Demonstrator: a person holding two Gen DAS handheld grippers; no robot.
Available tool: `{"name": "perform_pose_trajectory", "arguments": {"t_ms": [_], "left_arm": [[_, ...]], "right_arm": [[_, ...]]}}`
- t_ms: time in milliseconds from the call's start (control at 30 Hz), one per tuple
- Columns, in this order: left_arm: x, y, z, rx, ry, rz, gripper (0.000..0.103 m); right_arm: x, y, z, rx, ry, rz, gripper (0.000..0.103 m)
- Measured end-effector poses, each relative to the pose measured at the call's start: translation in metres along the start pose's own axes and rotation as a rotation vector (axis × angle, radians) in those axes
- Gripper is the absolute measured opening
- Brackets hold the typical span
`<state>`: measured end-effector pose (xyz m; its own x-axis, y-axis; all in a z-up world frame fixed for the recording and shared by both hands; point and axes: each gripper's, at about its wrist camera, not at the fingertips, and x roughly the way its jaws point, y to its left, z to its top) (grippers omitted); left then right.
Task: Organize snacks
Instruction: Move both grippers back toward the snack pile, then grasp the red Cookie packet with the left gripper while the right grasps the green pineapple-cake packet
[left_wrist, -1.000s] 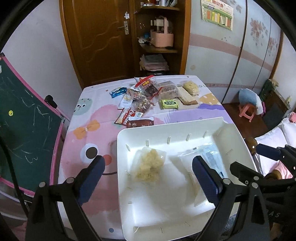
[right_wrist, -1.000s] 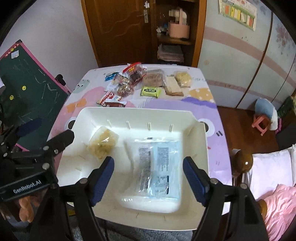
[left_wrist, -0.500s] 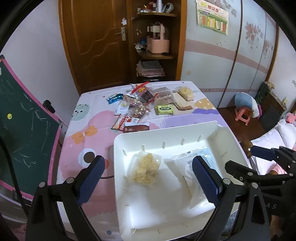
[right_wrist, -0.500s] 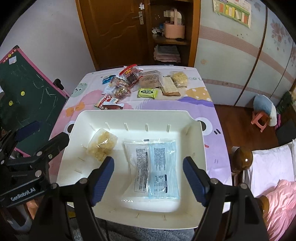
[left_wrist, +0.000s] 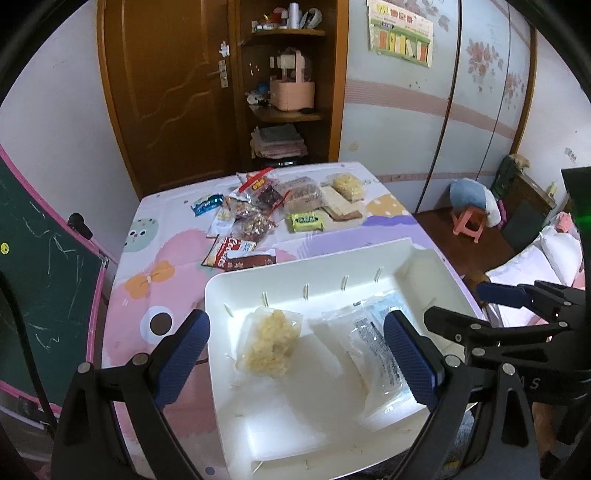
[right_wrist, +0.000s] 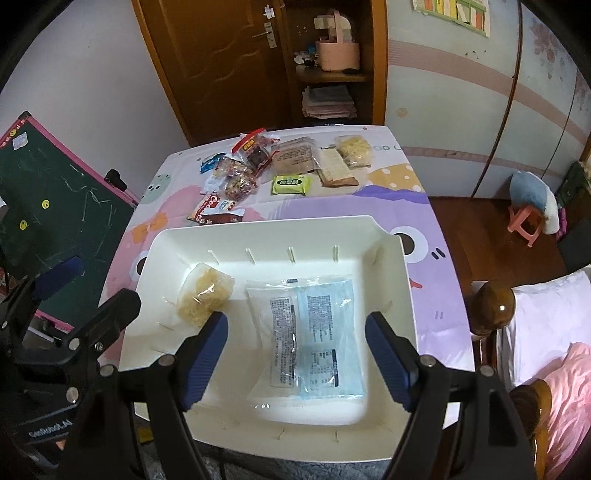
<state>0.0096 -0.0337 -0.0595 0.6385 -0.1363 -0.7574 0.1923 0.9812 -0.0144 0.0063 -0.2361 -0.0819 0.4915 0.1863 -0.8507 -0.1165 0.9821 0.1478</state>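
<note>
1. The shallow white plastic tray (right_wrist: 391, 258) sits at the near end of the worktop and serves as the landmark here. Inside it lie a clear packet of pale yellow crumbly snack (right_wrist: 204, 295), toward its left wall, and a flat pale blue and clear printed packet (right_wrist: 314, 328), just right of the middle.
2. The left gripper (left_wrist: 295, 360) hangs over the tray's left edge with jaws spread and nothing between them. The right gripper (right_wrist: 295, 356) is likewise released and empty, above the blue packet.
3. Beyond the tray's far rim the rest of the snacks wait in a loose cluster: a red and brown cookie wrapper (right_wrist: 216, 212) closest, a green rectangular packet (right_wrist: 291, 184) further back.
4. The next step is probably to fetch one; taking the nearest wrapper first, pinched across its flat middle, should avoid dragging its neighbours.
5. The worktop wears a pink and purple cartoon cloth (right_wrist: 399, 199), which may slide or wrinkle. Behind the tray's far side stand a brown wooden door (right_wrist: 221, 62) and shelves.
</note>
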Motion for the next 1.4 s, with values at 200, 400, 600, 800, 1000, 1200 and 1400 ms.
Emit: {"name": "perform_pose_trajectory", "arguments": {"t_ms": [200,400,600,800,1000,1200,1400], "left_arm": [[0.001,0.011,0.008,-0.017,0.004,0.007,0.095],[0.003,0.035,0.025,-0.025,-0.004,0.048,0.095],[0.006,0.067,0.049,-0.041,-0.008,0.116,0.095],[0.018,0.097,0.084,-0.053,0.011,0.153,0.095],[0.028,0.110,0.124,-0.004,-0.002,0.214,0.095],[0.071,0.125,0.154,0.000,0.063,0.189,0.095],[0.151,0.126,0.152,0.024,0.219,0.139,0.095]], "right_arm": [[0.005,0.001,0.007,-0.007,0.000,0.012,0.077],[0.002,0.001,0.022,-0.013,-0.035,0.022,0.077],[-0.005,-0.002,0.043,-0.035,-0.096,0.039,0.077],[-0.009,-0.006,0.080,-0.039,-0.111,0.069,0.077],[-0.018,-0.015,0.136,-0.051,-0.172,0.042,0.077],[0.001,-0.023,0.196,-0.034,-0.162,0.025,0.077],[0.076,-0.013,0.225,-0.052,-0.028,0.021,0.077]]}}
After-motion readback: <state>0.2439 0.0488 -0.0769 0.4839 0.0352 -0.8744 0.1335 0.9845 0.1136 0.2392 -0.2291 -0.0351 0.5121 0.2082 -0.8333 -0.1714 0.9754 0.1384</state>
